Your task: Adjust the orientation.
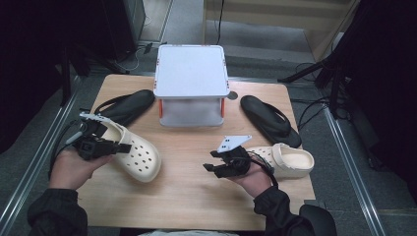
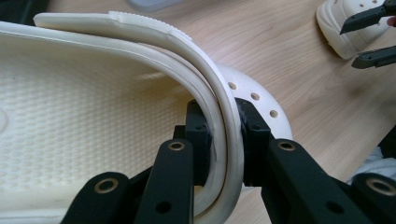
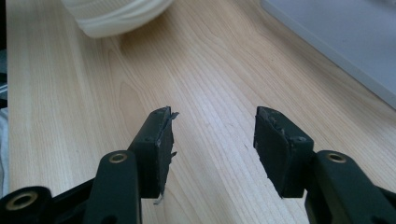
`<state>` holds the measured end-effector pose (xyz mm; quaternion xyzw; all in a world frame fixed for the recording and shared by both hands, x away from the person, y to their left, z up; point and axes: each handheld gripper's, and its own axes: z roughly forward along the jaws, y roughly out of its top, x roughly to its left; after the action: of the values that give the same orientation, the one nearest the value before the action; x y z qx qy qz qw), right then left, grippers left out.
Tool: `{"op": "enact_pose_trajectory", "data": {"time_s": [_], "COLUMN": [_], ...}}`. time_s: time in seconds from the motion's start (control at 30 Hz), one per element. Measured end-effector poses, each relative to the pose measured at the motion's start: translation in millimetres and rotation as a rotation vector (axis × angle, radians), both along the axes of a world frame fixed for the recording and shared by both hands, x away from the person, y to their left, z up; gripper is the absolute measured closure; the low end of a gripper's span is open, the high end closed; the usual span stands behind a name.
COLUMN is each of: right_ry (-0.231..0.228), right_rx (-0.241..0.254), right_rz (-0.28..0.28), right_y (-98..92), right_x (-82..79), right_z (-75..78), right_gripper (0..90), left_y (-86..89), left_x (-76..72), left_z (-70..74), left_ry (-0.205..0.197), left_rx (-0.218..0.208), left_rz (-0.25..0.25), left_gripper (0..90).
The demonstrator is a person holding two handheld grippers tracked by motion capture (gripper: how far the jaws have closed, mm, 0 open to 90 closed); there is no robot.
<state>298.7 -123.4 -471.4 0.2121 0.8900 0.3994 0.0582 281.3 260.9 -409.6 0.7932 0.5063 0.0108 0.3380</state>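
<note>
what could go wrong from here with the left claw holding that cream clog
1. The left claw pinches only the thin rim and heel strap of the cream perforated foam clog; the soft foam could bend and slip out.
2. Swinging the clog toward the white two-tier plastic shoe rack might knock the black rubber flip-flop lying close behind it.
3. The right claw is open with nothing in it, so nothing backs up the clog if it drops.
</note>
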Motion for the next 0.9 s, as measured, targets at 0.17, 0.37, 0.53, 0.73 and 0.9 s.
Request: {"op": "enact_pose_trajectory", "data": {"time_s": [0.17, 0.37, 0.53, 0.73, 0.9], "right_ry": [-0.01, -0.013, -0.018, -0.025, -0.021], "right_rx": [0.007, 0.02, 0.021, 0.025, 0.03], "right_rz": [-0.003, -0.016, -0.024, -0.036, -0.049], "right_y": [-2.8, -7.5, -10.6, -15.6, -18.8], "right_x": [-1.3, -2.0, -4.1, -6.1, -8.9], "right_z": [1.9, 3.1, 3.6, 3.7, 3.3], "right_gripper": [48.2, 48.2, 48.1, 48.1, 48.1], "left_y": [-24.6, -56.6, -82.7, -109.9, -124.1], "left_x": [10.4, 20.6, 26.5, 28.7, 33.0], "left_z": [5.2, 4.1, 0.9, -7.1, -21.3], "left_ry": [-0.016, -0.011, -0.005, 0.005, 0.034], "left_rx": [-0.018, -0.018, -0.014, -0.038, -0.025], "left_rz": [-0.033, -0.089, -0.134, -0.184, -0.197], "left_gripper": [78.4, 78.3, 78.2, 78.1, 77.9]}}
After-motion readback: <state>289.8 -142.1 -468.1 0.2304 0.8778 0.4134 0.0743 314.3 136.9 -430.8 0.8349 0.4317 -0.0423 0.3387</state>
